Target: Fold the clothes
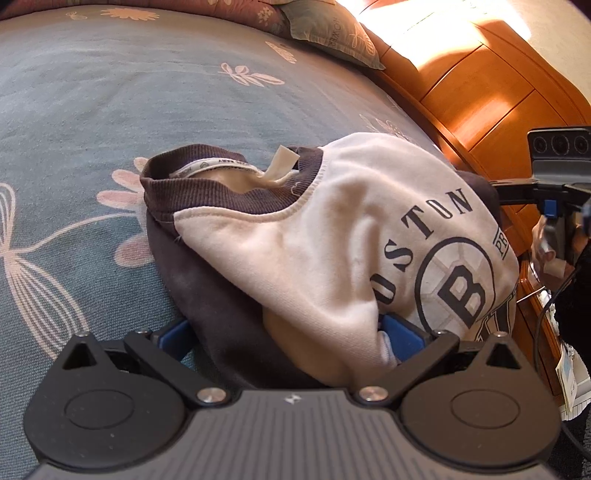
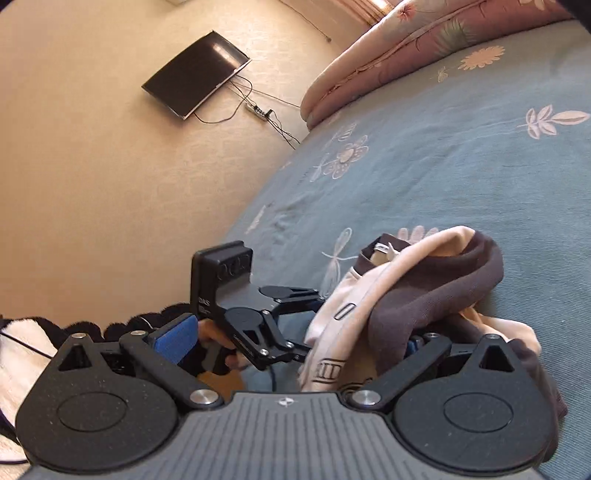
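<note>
A folded cream sweatshirt (image 1: 332,236) with dark brown collar and sleeves and a "BOSTON" print lies on the blue flowered bedspread (image 1: 110,110). My left gripper (image 1: 291,332) is open, its blue pads (image 1: 400,338) on either side of the sweatshirt's near edge, cloth bulging between them. In the right wrist view the sweatshirt (image 2: 406,295) lies bunched over my right gripper (image 2: 295,343), which is open; its left pad (image 2: 177,338) is bare and its right pad is under the cloth. The left gripper (image 2: 291,295) also shows there, reaching into the cloth.
A wooden headboard and nightstand (image 1: 480,92) stand along the bed's right side, with a pillow (image 1: 332,33) at the back. A folded pink quilt (image 2: 406,48) lies at the bed's far end. A wall TV (image 2: 195,74) and power strip (image 2: 256,109) are beyond.
</note>
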Available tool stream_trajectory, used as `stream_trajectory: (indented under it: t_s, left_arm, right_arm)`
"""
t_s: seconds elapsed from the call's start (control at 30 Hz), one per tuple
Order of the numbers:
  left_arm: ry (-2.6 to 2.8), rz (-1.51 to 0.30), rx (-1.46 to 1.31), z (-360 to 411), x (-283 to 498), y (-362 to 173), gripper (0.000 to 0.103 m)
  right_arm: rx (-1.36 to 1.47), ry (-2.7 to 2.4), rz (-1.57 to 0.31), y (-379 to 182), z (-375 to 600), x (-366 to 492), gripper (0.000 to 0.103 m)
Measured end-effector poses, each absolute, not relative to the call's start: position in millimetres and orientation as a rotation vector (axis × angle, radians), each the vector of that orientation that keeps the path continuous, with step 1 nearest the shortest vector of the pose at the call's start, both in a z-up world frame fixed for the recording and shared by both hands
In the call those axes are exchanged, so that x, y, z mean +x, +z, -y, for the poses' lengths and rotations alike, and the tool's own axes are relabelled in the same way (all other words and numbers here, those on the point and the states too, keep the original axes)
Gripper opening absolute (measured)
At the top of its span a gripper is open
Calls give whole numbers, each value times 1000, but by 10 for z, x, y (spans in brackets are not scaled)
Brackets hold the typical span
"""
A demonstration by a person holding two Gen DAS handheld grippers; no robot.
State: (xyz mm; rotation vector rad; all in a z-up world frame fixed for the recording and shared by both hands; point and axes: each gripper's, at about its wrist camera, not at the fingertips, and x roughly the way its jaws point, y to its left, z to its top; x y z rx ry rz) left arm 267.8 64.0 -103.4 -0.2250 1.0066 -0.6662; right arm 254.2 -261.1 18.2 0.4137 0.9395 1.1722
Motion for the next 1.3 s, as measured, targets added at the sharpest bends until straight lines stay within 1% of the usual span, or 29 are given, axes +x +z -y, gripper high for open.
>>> stream_trajectory:
  t_s: [0.1,0.2,0.3,0.4,0.47,0.57,0.73,0.83,0.9,0.97,1.13,1.27,1.3]
  left_arm:
    - [-663,-1007,-237,-641,2689,-1037,102]
    - [-661,-1006,-240,-633,2693,-1039,102]
    - [-663,-1008,-234,-623,2696,-1038,102]
    - [-662,-1008,-235,-620,2693,-1034,102]
    - [-662,-1004,-241,-625,2691,-1035,102]
    - [-656,-1003,-251,-627,2699,-1035,102]
    - [-652,-1005,-245,-610,2695,-1022,102]
    - [-656,-993,-246,-621,2671,-1026,102]
    - [-655,-990,-257,-630,2673,-1031,102]
    - [-654,-989,-265,-634,2677,-1033,102]
    - [-648,-985,-279,-639,2681,-1043,102]
    - [-650,-980,-284,-645,2677,-1049,102]
    - [-651,-979,-283,-644,2678,-1051,102]
  right_arm:
    - [400,1045,-1035,-100,2568,2666,103]
    - [550,1063,-999,-183,2586,2785,103]
    - [697,1153,-926,-83,2636,2847,103]
    - [662,1195,-958,-70,2611,2867,103]
    - [619,1128,-1013,-206,2605,2888,103]
    - [725,1117,-1013,-358,2610,2972,103]
    - [802,1198,-987,-298,2472,2974,103]
    - [732,1236,-968,-161,2551,2829,103]
    - [663,1137,-1001,-203,2649,2800,103]
    - [682,1092,-1031,-364,2755,2832,101]
    - [870,1127,-1008,-666,2942,2960,101]
    - [908,1128,-1009,-729,2976,2956,101]
    - [906,1124,-1009,-734,2995,2944,98]
